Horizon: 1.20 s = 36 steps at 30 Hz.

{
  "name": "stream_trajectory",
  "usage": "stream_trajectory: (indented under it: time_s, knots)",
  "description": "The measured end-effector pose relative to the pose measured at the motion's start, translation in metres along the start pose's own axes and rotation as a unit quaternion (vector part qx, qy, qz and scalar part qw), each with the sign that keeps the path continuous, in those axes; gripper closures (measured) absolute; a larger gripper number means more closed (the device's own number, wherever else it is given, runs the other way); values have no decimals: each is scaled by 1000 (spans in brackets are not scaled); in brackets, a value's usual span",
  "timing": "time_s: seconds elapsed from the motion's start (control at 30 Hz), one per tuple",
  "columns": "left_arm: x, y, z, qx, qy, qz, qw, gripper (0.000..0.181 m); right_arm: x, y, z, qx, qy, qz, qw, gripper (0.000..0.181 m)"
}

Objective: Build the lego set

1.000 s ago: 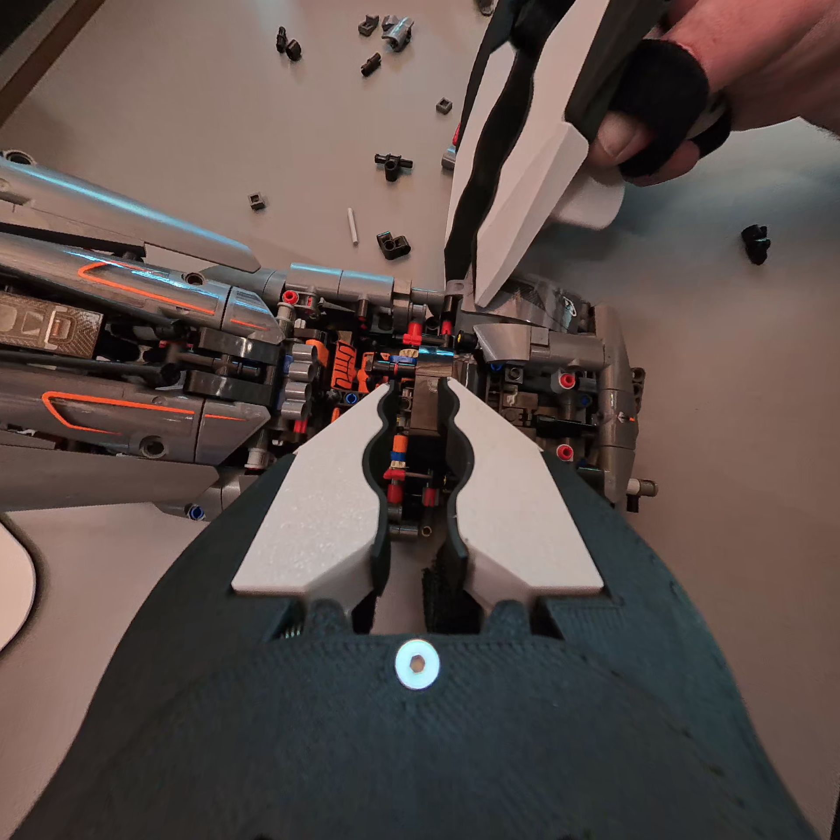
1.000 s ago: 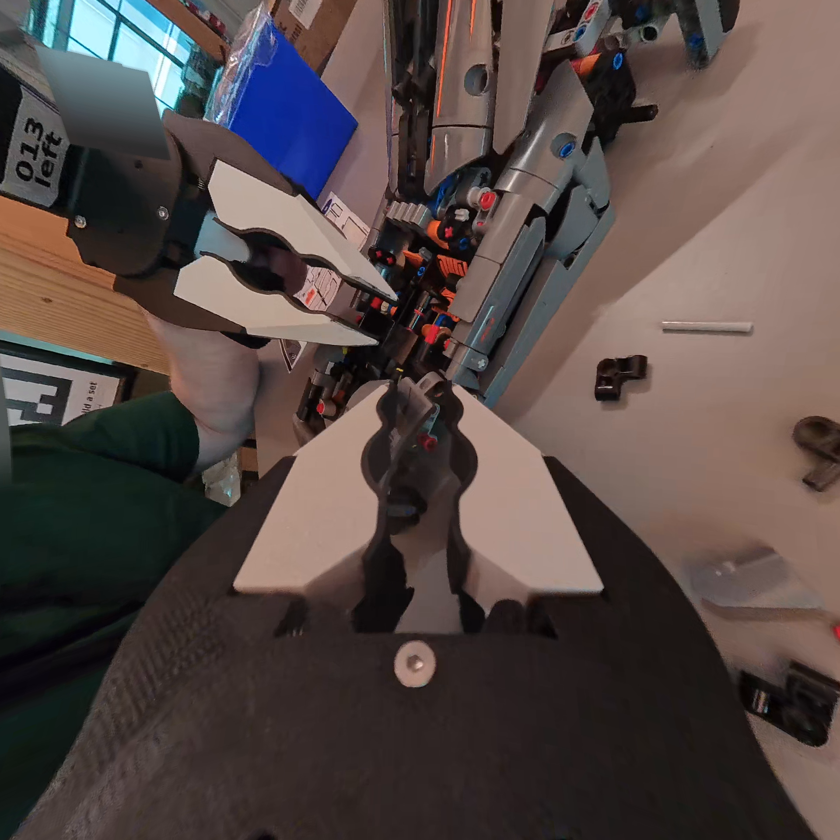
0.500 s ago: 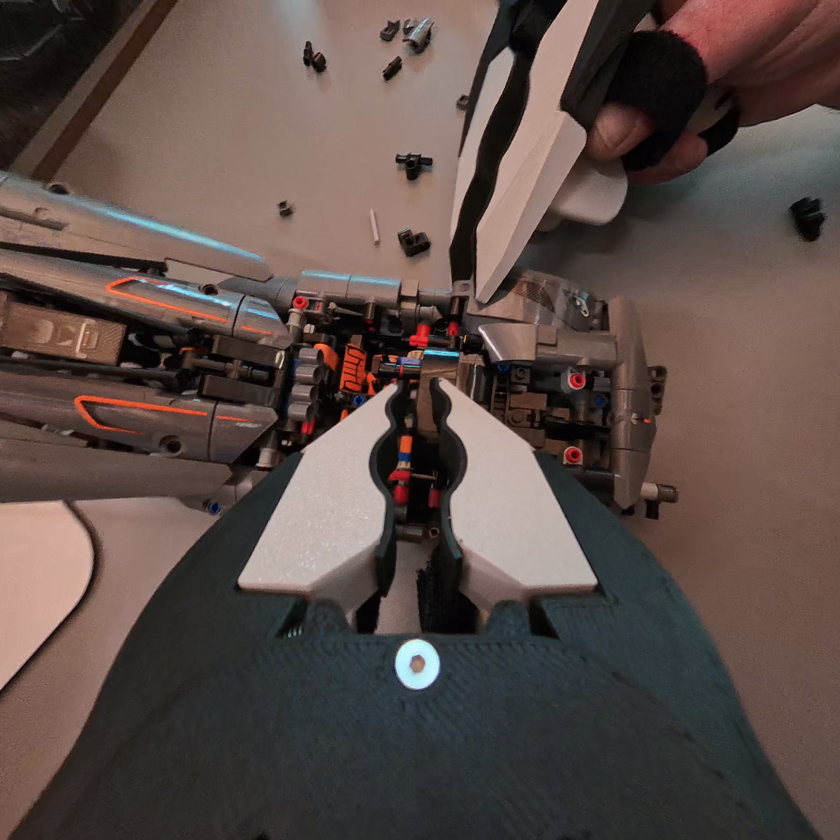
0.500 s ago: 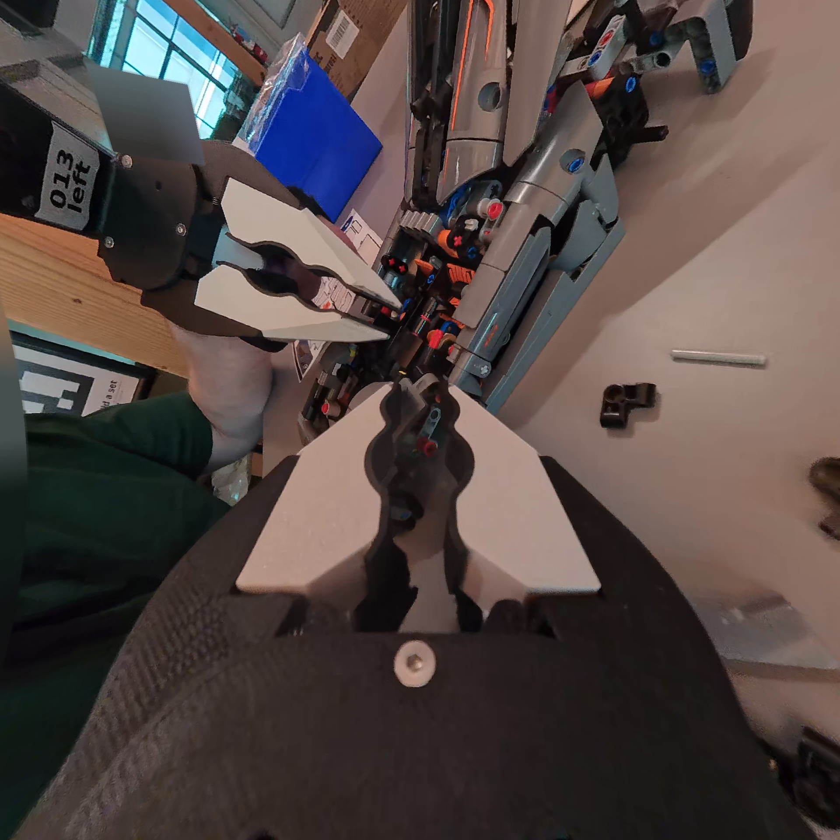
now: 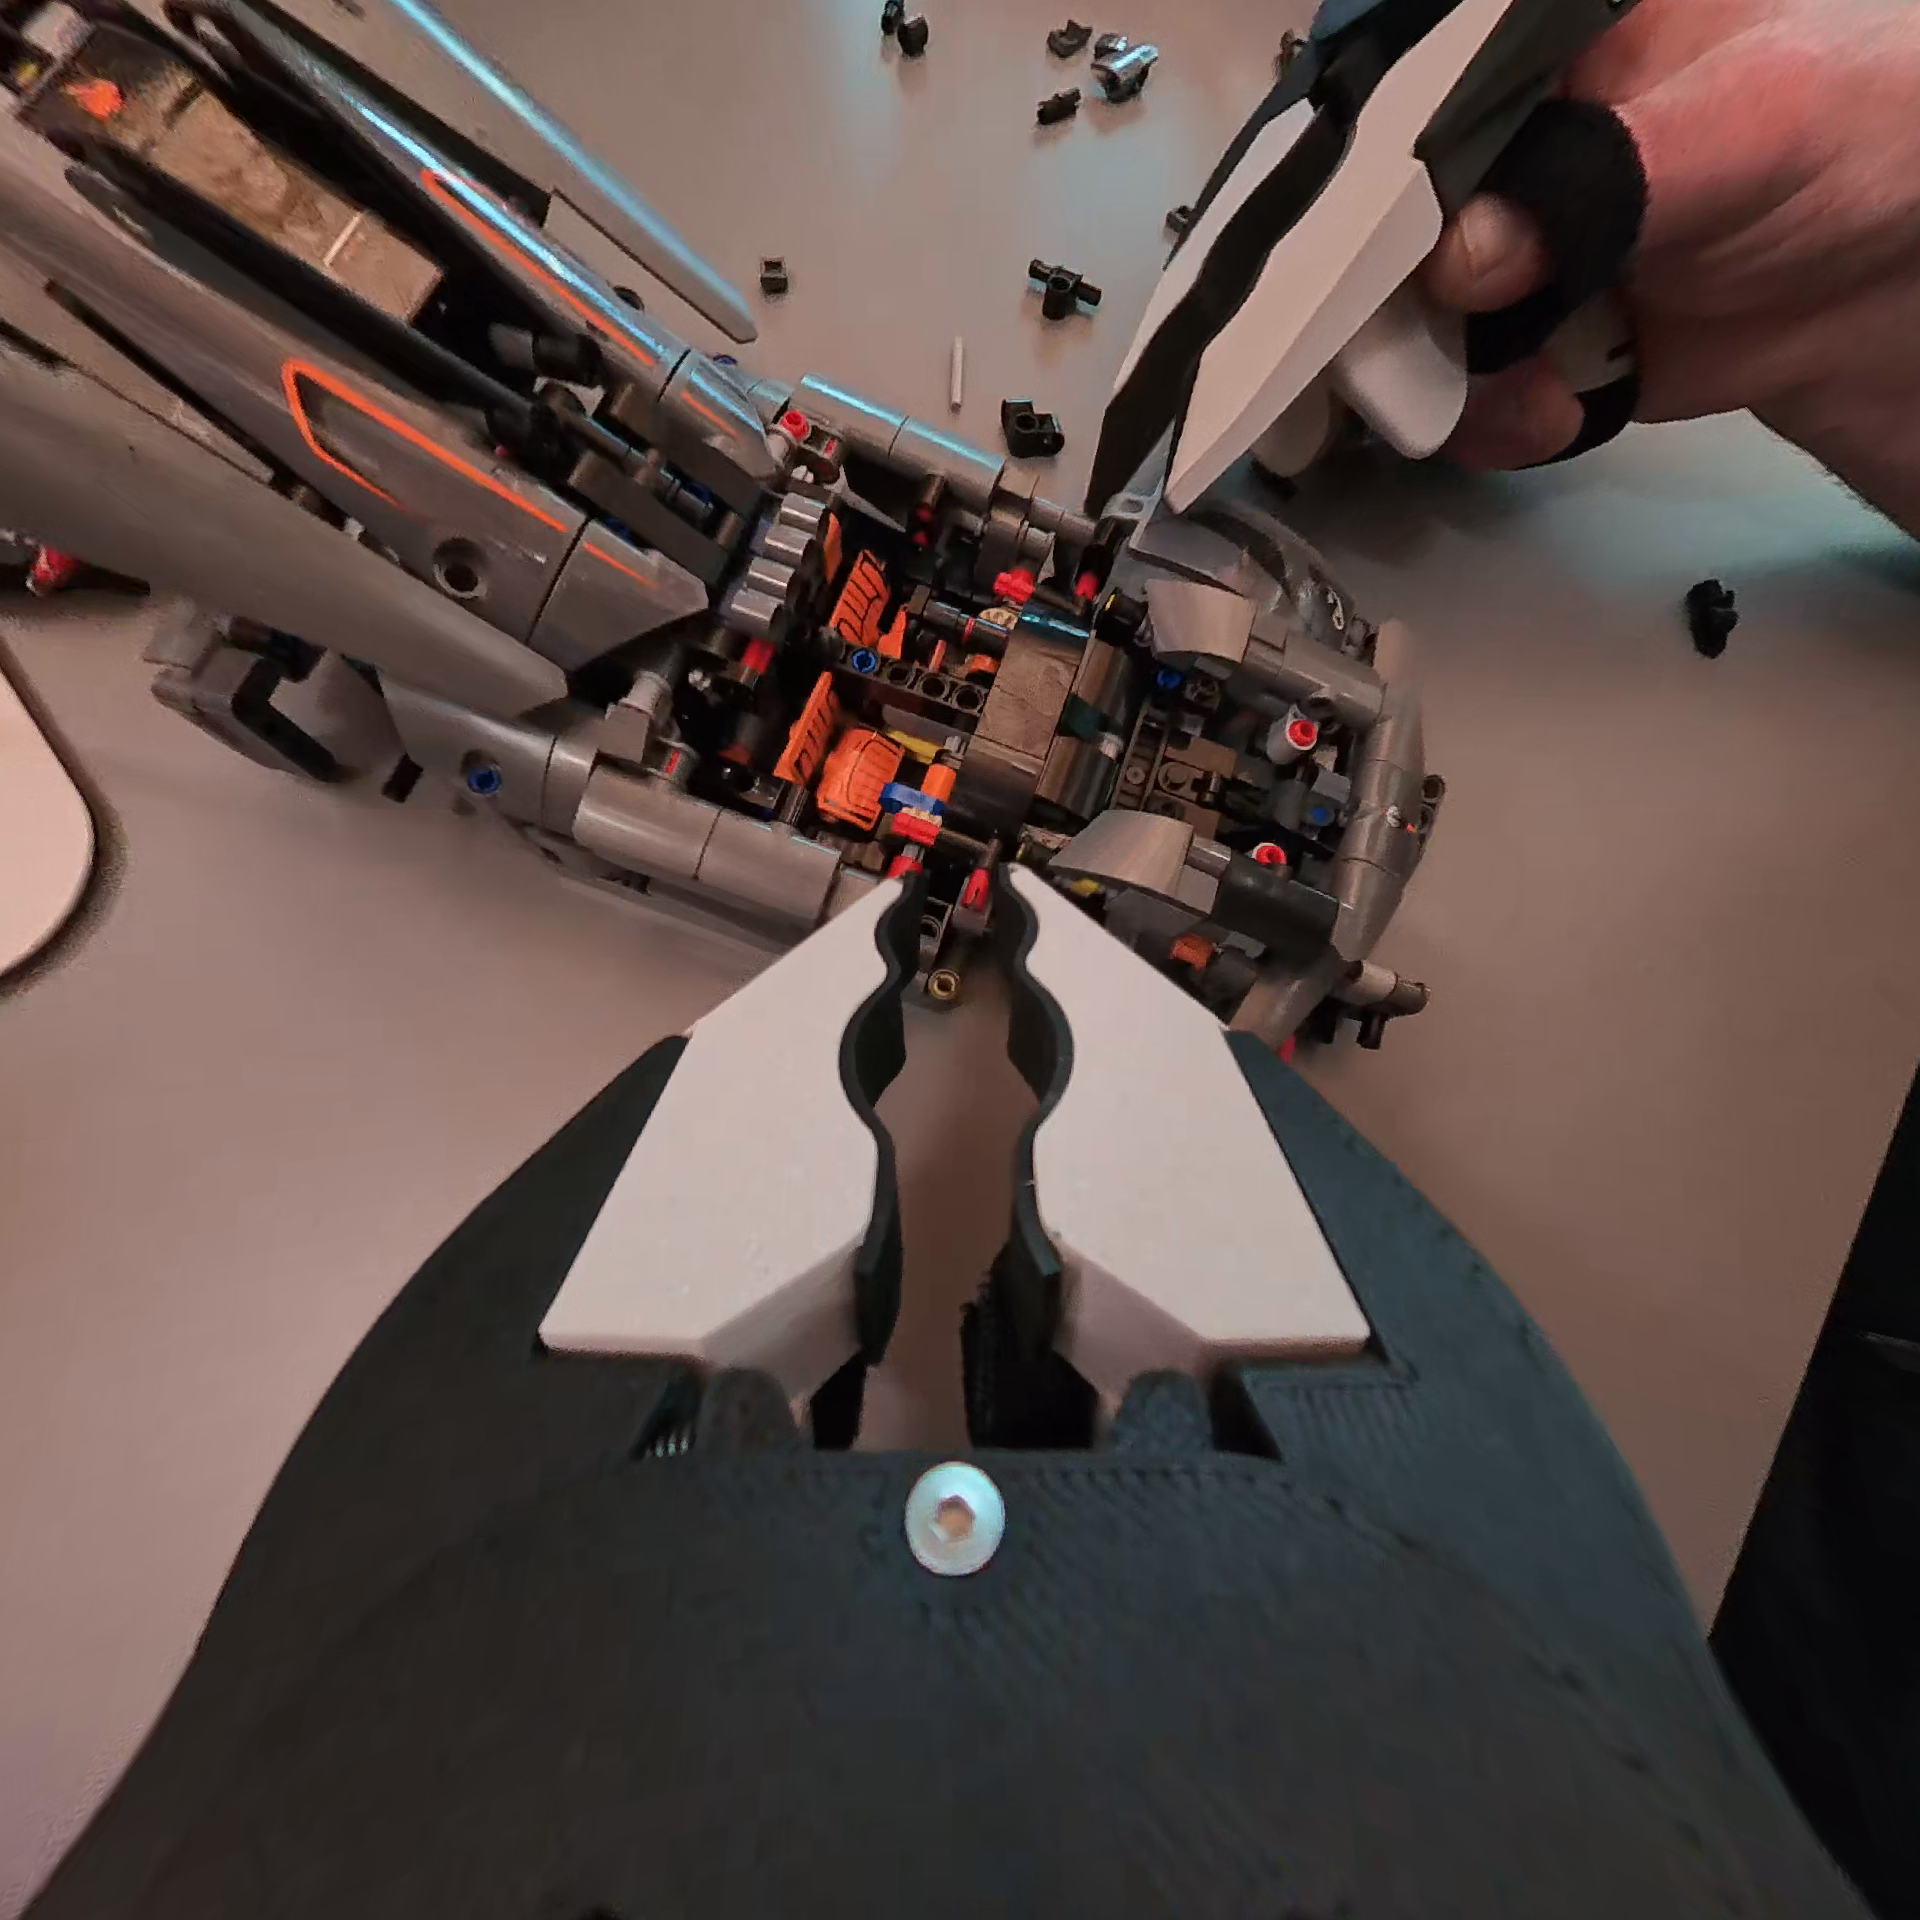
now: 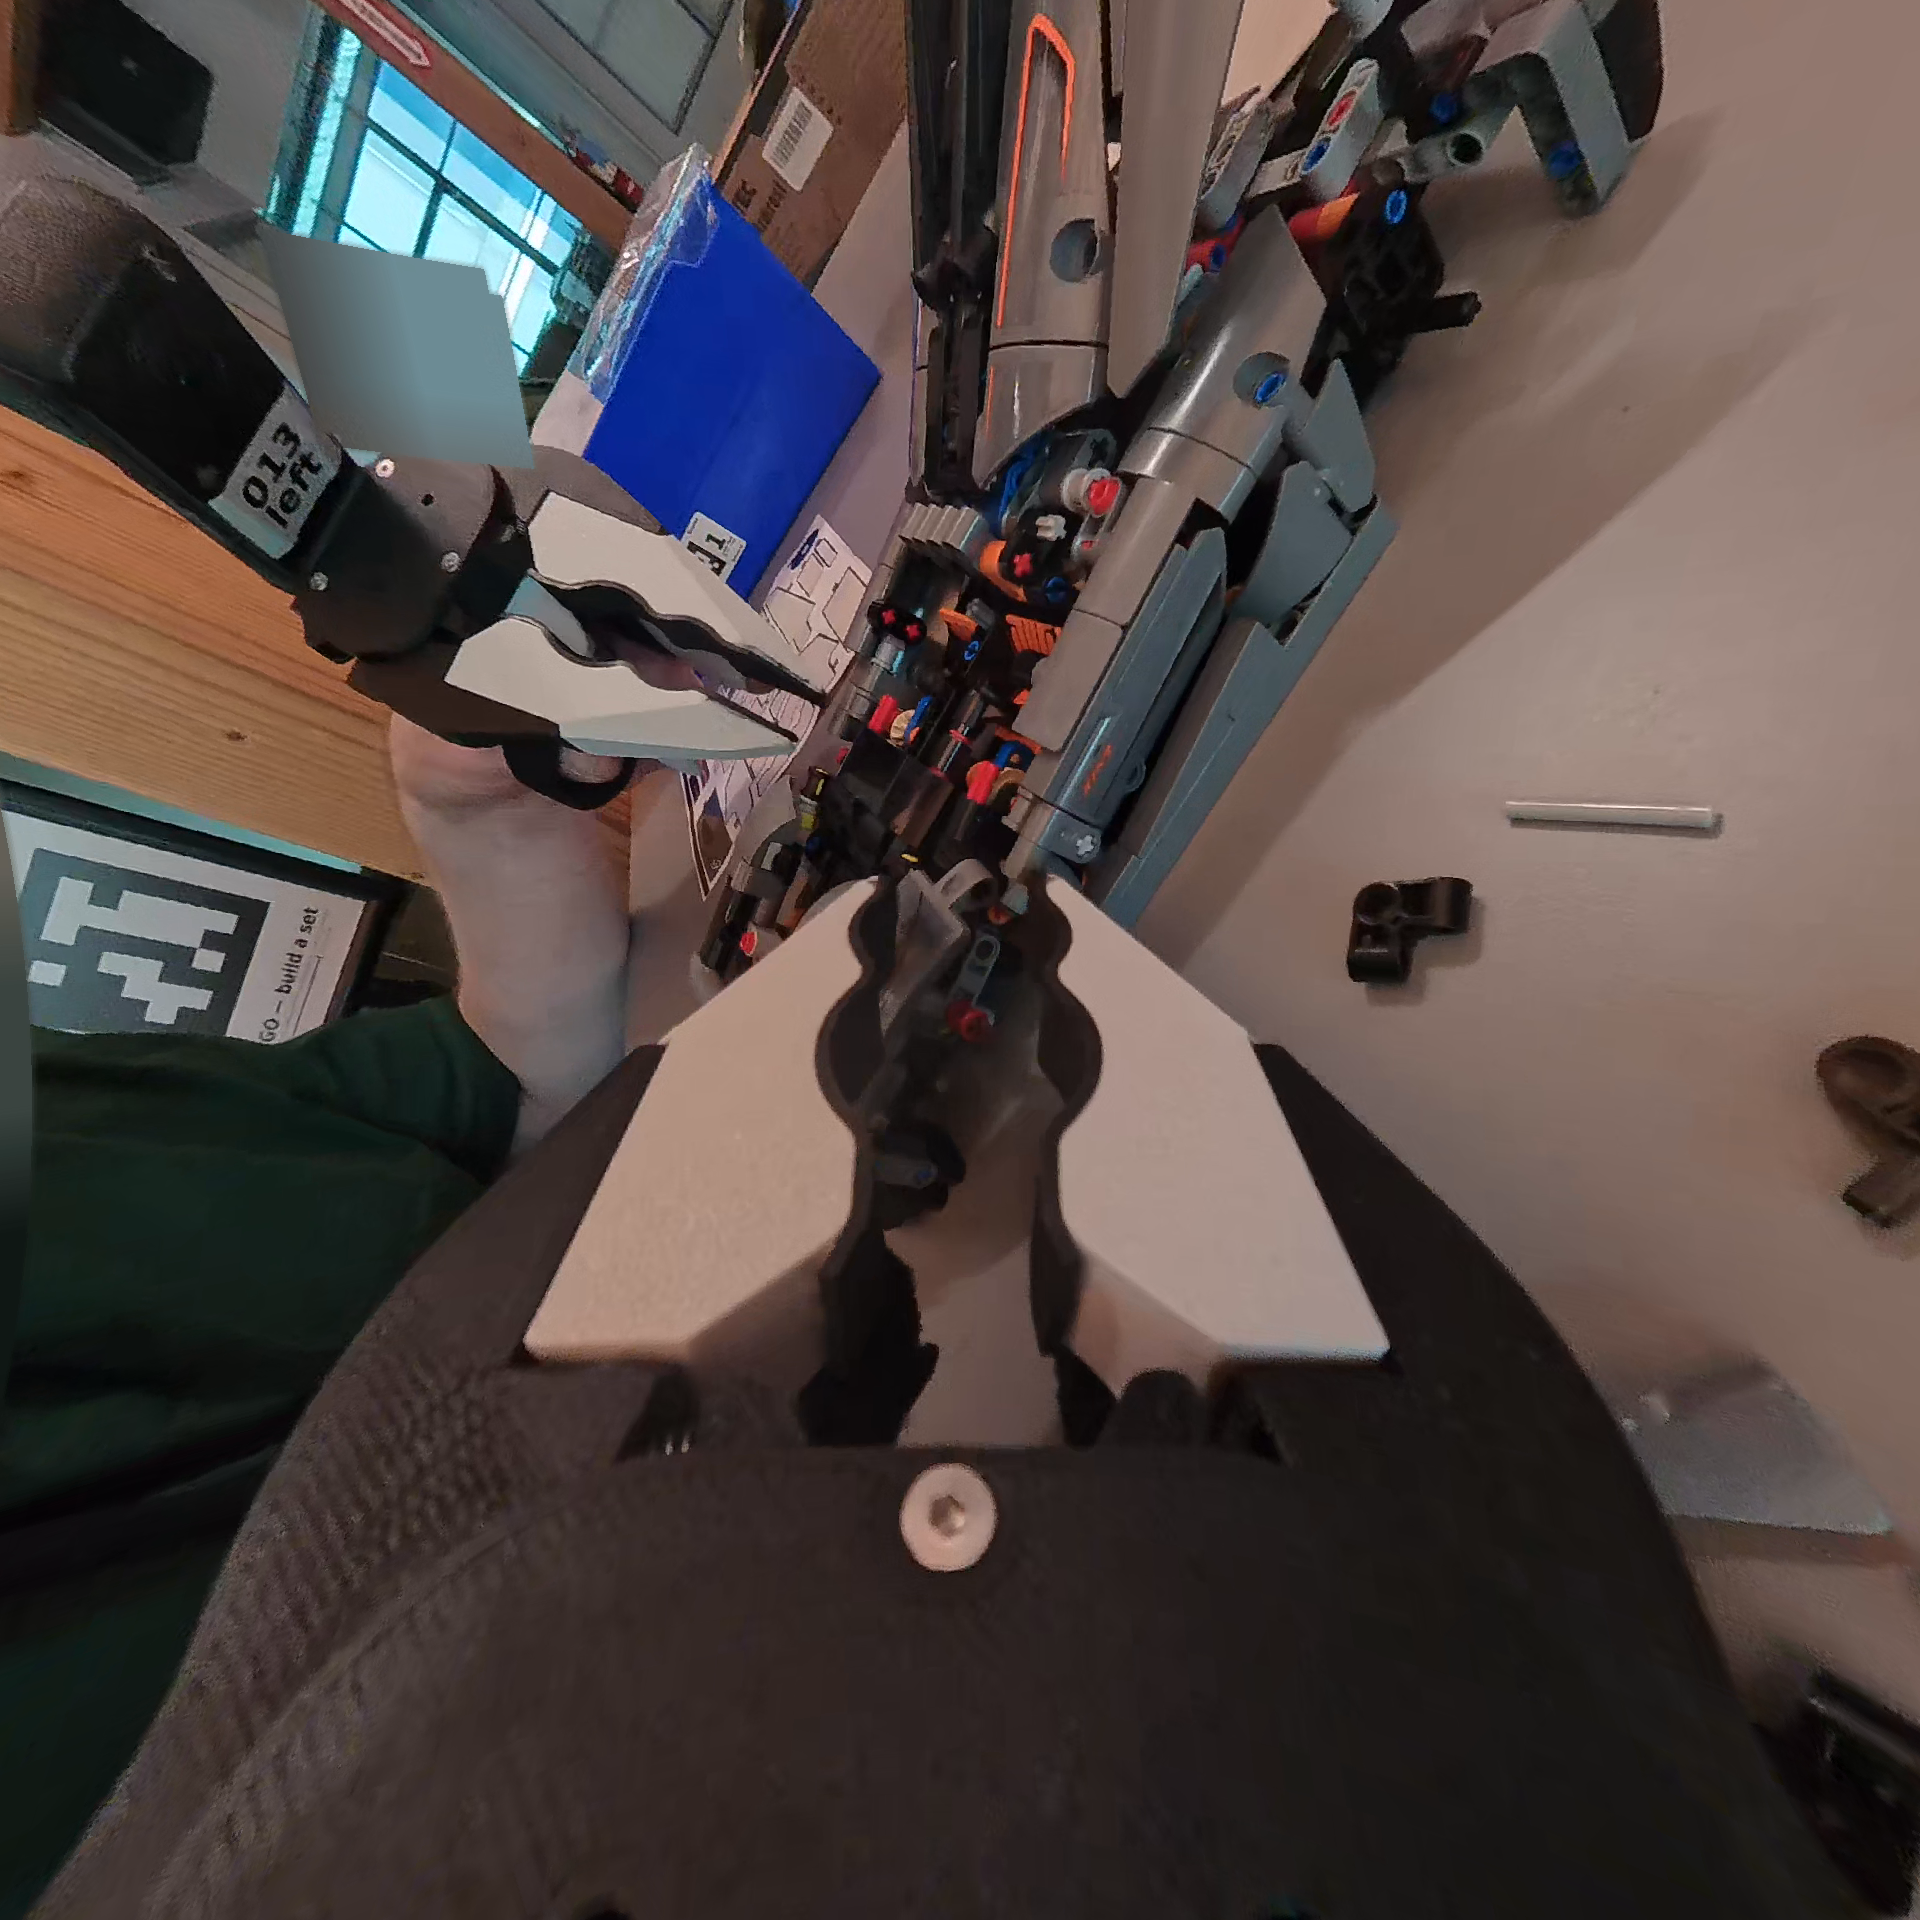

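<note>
The grey and orange lego car model [image 5: 468,499] lies across the table, its open middle full of small coloured parts. My left gripper [image 5: 958,881] is open and empty, with its tips at the model's near edge. In the right wrist view it [image 6: 808,717] hovers beside the model [image 6: 1049,312]. My right gripper [image 6: 966,891] is shut on a grey part [image 6: 940,914] at the model's end. In the left wrist view it [image 5: 1138,499] presses down on the model's far edge, held by a hand [image 5: 1714,229].
Loose black connectors [image 5: 1031,428] [image 5: 1060,286] [image 5: 1709,618] and a thin white rod [image 5: 956,369] lie beyond the model. A black connector [image 6: 1408,925], a white rod [image 6: 1610,816] and a grey panel [image 6: 1745,1455] lie to the right. A blue box [image 6: 727,395] and an instruction sheet [image 6: 821,592] are behind. Some 10 cm of space lies between my two pairs of fingers.
My left gripper has drawn back from over the model's middle to its near edge. My right gripper has stayed at the model's far edge.
</note>
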<state>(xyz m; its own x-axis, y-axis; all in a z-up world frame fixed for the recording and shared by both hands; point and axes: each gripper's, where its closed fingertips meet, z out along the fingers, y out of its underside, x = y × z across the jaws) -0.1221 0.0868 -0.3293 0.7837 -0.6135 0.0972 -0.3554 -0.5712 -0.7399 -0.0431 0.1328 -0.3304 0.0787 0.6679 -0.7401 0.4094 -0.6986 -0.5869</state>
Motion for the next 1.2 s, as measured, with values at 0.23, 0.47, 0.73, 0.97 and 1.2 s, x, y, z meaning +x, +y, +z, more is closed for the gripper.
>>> stream_trajectory:
  time_s: [0.23, 0.47, 0.73, 0.97, 1.2]
  knots:
    - [3, 7, 10, 12, 8, -8, 1000, 176, 1, 1, 3, -3, -10, 15, 1000, 163]
    - [4, 7, 13, 33, 37, -29, 998, 178, 1, 2, 2, -8, 0, 15, 1000, 165]
    - [6, 6, 14, 42, 42, -35, 998, 179, 0, 3, 3, -15, -5, 19, 1000, 169]
    - [8, 6, 16, 43, 46, -33, 997, 179, -1, 3, 2, -16, -13, 26, 999, 170]
    - [9, 5, 16, 48, 50, -33, 997, 179, -2, 3, 4, -15, -30, 36, 999, 170]
